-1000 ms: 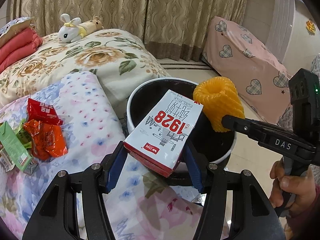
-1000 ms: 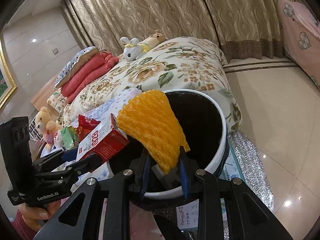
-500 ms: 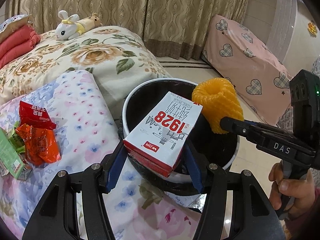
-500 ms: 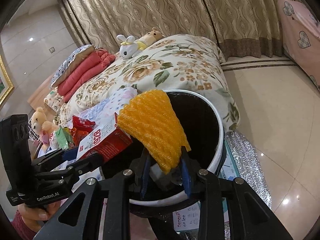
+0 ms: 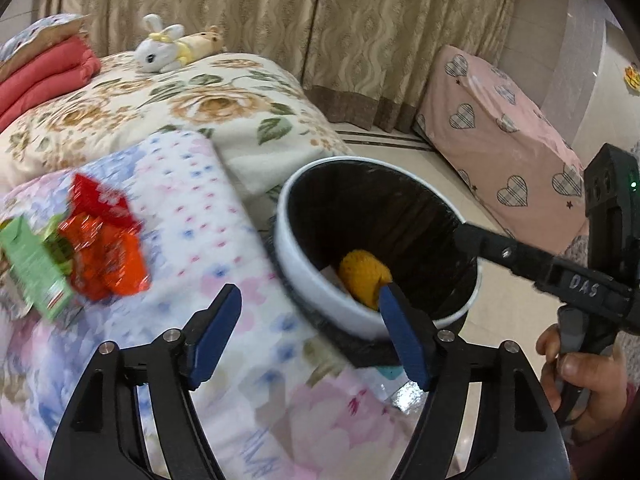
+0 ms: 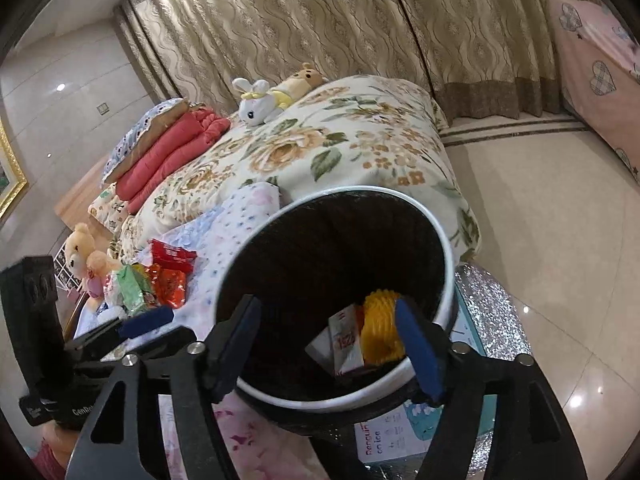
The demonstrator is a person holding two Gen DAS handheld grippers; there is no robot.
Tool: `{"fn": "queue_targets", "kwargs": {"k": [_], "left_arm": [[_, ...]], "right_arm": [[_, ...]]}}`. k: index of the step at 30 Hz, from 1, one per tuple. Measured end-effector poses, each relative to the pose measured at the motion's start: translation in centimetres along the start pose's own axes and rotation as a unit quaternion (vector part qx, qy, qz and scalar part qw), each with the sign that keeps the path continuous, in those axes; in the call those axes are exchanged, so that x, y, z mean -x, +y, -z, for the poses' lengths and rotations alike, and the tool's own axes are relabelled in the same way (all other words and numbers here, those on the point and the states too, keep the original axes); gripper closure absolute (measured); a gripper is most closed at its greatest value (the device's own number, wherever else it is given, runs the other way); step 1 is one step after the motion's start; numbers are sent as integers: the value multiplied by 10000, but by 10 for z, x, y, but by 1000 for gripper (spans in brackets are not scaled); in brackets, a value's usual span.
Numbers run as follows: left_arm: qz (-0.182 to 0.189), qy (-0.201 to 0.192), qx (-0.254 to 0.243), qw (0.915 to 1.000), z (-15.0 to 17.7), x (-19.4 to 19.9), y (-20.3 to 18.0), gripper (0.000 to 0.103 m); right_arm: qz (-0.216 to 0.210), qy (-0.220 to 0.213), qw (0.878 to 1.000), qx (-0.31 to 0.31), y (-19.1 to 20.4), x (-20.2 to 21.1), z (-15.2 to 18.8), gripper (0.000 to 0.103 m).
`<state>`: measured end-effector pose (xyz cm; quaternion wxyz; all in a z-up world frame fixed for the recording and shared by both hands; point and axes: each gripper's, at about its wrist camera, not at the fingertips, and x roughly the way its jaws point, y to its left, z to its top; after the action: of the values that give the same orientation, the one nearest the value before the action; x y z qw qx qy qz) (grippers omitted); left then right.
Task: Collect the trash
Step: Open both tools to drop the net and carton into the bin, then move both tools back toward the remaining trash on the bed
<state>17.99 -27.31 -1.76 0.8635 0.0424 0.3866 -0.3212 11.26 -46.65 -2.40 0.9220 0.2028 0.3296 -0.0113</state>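
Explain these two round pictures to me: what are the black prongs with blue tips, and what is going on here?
No robot: a person holds two hand-held grippers, each with a fisheye camera looking along its blue-padded jaws. One picture is from the left gripper, the other from the right gripper. Both stand open and empty. In the black-lined trash bin lie an orange foam fruit net and a milk carton. On the flowered blanket wait red snack wrappers and a green carton.
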Motion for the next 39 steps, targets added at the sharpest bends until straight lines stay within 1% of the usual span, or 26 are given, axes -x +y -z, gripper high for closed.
{"fn": "queue_targets", "kwargs": {"k": [3, 9, 16, 21, 26, 32, 39], "left_arm": [[-80, -9, 191, 9998, 12, 9, 15, 29], [-335, -14, 575, 9978, 38, 28, 52, 29], [-618, -81, 1121, 9917, 67, 56, 100, 29], [-829, -101, 1386, 9868, 86, 70, 127, 29], [-975, -114, 1672, 9810, 102, 81, 153, 29], [-1124, -150, 1875, 9757, 114, 91, 173, 29], [-1267, -192, 2075, 9698, 121, 100, 192, 28]], "right_arm": [[-126, -86, 9998, 95, 16, 2, 3, 21], [-428, 1, 9987, 284, 50, -8, 12, 16], [-726, 223, 9956, 550, 93, -25, 28, 15], [-914, 404, 9922, 751, 123, -38, 39, 15], [-1030, 528, 9896, 859, 145, -48, 51, 15], [-1145, 668, 9863, 986, 164, -64, 62, 15], [-1232, 663, 9837, 1129, 185, -77, 68, 15]]}}
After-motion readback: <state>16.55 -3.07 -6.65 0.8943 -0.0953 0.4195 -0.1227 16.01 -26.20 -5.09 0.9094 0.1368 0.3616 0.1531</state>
